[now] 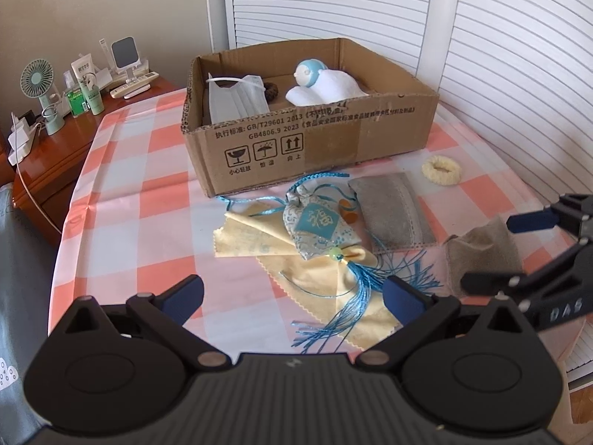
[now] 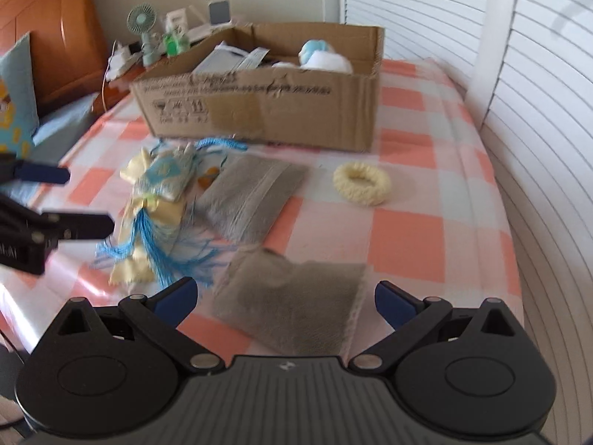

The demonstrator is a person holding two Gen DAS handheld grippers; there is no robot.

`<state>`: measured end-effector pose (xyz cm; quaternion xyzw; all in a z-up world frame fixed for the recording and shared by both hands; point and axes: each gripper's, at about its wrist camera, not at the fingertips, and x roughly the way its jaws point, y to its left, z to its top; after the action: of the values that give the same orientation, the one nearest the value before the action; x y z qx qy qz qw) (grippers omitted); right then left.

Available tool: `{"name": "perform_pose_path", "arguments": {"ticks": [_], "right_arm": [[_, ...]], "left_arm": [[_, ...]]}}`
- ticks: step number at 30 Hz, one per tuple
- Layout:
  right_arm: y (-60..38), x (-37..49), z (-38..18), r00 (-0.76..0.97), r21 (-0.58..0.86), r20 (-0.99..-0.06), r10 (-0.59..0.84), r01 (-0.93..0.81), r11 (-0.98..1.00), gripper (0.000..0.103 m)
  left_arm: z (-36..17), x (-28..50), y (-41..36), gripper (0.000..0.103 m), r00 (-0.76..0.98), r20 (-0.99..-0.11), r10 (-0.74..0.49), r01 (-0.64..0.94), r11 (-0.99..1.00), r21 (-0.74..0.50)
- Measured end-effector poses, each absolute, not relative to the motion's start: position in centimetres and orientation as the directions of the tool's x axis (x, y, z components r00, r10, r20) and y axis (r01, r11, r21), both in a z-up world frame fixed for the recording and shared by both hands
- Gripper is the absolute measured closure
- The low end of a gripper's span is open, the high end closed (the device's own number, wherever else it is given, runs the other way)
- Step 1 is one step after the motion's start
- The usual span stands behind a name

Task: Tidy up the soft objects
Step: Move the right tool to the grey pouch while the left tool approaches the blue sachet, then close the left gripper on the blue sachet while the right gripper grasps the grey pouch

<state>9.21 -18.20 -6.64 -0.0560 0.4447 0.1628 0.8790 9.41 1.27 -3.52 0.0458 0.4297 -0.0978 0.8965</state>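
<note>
Both hand-held grippers gape — left [image 1: 292,296] over sachet [image 1: 320,230], right [image 2: 285,298] over pouch [image 2: 292,304].

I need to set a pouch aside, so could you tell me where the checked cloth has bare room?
Bare checked cloth lies left of the cardboard box, and right of the cream scrunchie. It is crowded around the tasselled sachet and grey pouches.

A home bedroom is shown: a wooden headboard [image 2: 63,37] and a pillow [image 2: 15,96] are seen beside a wooden nightstand [image 1: 55,155], on which a small desk fan [image 1: 37,81], toiletry bottles [image 1: 87,85] and chargers [image 1: 20,137] are kept.
</note>
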Motion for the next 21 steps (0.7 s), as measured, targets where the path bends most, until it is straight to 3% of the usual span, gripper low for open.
{"name": "perform_pose_path", "arguments": {"ticks": [6, 10, 13, 15, 18, 21], "right_arm": [[-16.6, 9.0, -7.8, 0.589, -0.082, -0.794, 0.149, -0.347, 0.934, 0.000], [-17.4, 9.8, -7.9, 0.598, -0.073, -0.790, 0.132, -0.305, 0.949, 0.000], [-17.8, 9.8, -7.9, 0.600, -0.072, -0.788, 0.139, -0.314, 0.947, 0.000], [-17.9, 9.7, -8.0, 0.600, -0.070, -0.787, 0.146, -0.321, 0.945, 0.000], [-17.9, 9.9, -8.0, 0.597, -0.065, -0.788, 0.150, -0.324, 0.944, 0.000], [-17.9, 9.9, -8.0, 0.596, -0.064, -0.788, 0.156, -0.331, 0.942, 0.000]], "left_arm": [[-3.6, 10.1, 0.8, 0.001, 0.612, -0.780, -0.134, 0.227, 0.974, 0.011], [-3.7, 10.8, 0.3, 0.001, 0.621, -0.774, -0.124, 0.230, 0.973, 0.029], [-3.9, 11.4, 0.1, 0.007, 0.633, -0.764, -0.124, 0.229, 0.973, 0.032], [-4.0, 11.8, -0.2, 0.020, 0.647, -0.752, -0.127, 0.235, 0.971, 0.038], [-4.3, 12.6, -0.9, 0.032, 0.658, -0.742, -0.128, 0.248, 0.967, 0.054], [-4.9, 13.6, -1.5, 0.033, 0.647, -0.750, -0.135, 0.249, 0.968, 0.040]]}}
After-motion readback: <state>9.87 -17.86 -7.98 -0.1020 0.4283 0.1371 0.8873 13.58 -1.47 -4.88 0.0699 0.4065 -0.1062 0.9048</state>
